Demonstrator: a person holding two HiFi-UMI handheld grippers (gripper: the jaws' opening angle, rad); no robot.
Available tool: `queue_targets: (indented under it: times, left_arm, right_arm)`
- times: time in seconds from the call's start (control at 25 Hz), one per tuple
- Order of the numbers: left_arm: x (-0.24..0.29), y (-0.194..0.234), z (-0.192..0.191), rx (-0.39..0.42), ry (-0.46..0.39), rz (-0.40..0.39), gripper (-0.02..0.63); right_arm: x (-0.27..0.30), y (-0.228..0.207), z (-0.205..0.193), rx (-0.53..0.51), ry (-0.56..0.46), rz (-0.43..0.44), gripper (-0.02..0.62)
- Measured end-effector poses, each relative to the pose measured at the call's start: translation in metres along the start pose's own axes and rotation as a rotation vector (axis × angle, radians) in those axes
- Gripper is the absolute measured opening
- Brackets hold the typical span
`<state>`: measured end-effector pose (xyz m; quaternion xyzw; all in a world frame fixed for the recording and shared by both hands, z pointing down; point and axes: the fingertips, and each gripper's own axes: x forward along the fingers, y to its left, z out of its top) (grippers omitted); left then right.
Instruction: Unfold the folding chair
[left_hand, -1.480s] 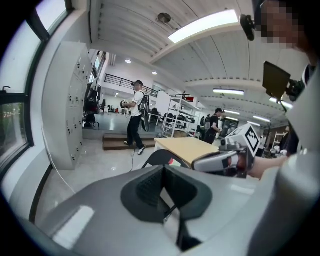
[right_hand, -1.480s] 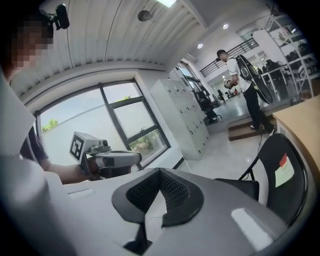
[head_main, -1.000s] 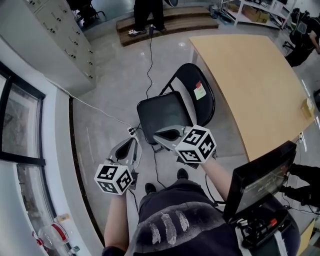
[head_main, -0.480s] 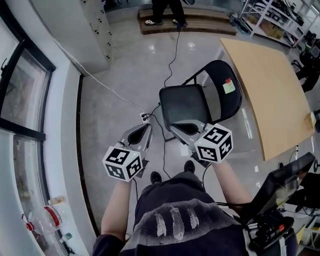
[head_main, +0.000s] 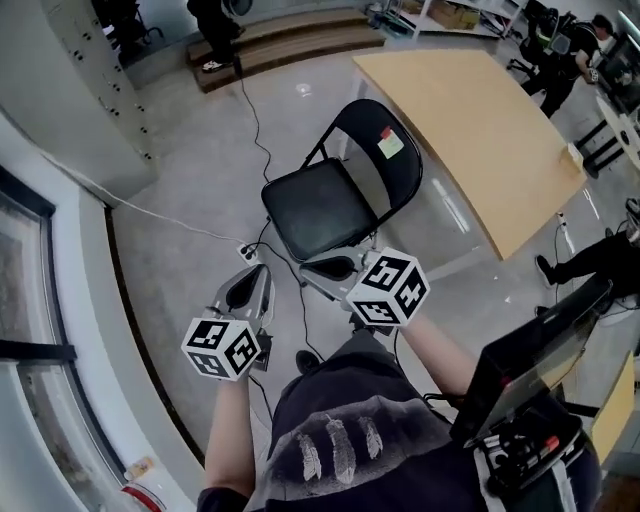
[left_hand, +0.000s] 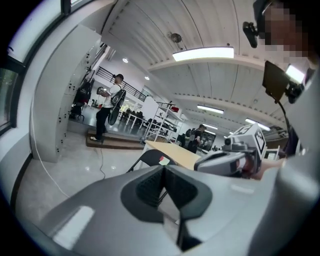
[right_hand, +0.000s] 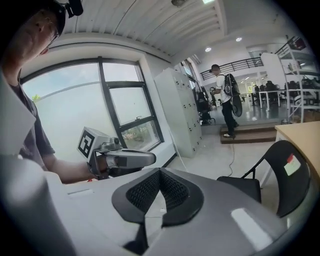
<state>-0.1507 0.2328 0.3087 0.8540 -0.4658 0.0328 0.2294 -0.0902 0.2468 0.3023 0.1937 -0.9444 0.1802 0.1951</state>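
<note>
The black folding chair stands opened out on the grey floor, seat flat, its round backrest bearing a small sticker. My right gripper hangs just before the seat's front edge, jaws shut with nothing between them. My left gripper is off to the chair's left over the floor, also shut and empty. In the left gripper view the closed jaws point toward the chair's backrest, with the right gripper beside them. The right gripper view shows its closed jaws, the chair at right and the left gripper at left.
A wooden table stands right behind the chair. A black cable runs across the floor to a power strip by the left gripper. A screen on a stand is at lower right. Grey cabinets and a window wall line the left. People stand far back.
The head view has swung. Both grippers shifted sideways together in front of the chair and stayed shut and empty. The chair stands opened out as before.
</note>
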Motion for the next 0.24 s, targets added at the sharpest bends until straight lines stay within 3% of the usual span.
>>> queue_targets:
  times: [0.24]
  left_arm:
    - [0.042,-0.034,-0.006,0.015,0.024,-0.055,0.0]
  right_arm:
    - [-0.039,-0.034,-0.016,0.027,-0.011,-0.059,0.002]
